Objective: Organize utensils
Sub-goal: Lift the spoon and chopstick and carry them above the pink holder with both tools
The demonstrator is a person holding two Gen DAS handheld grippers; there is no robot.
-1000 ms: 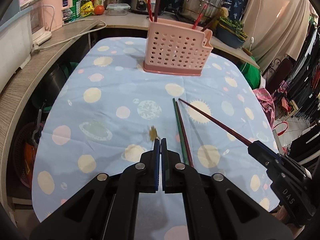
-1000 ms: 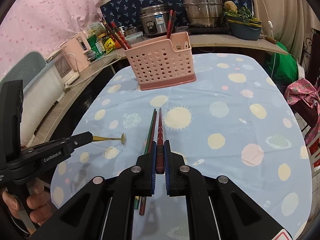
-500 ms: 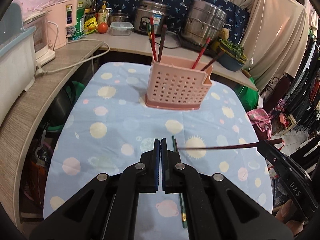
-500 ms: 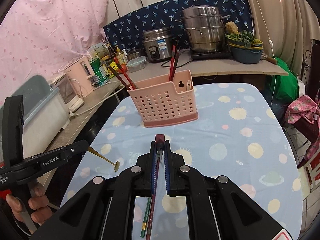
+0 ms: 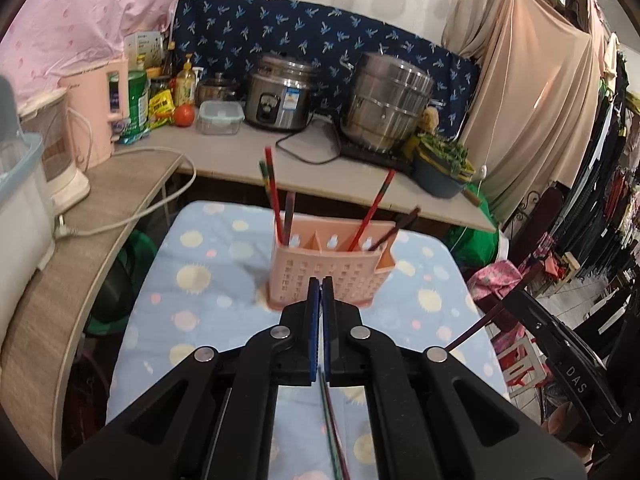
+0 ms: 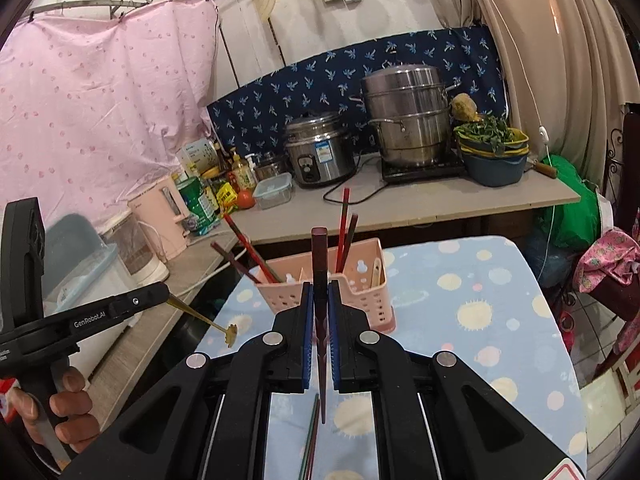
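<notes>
One chopstick [image 6: 320,280] clamped upright between right jaws | holder [image 6: 360,292] beyond

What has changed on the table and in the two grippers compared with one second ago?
Both grippers rose from the tablecloth. The right gripper lifted the dark red chopstick off the cloth and holds it upright; the left gripper carried the small gold fork upward. Unchanged: the pink utensil basket and the chopstick pair on the cloth.
</notes>
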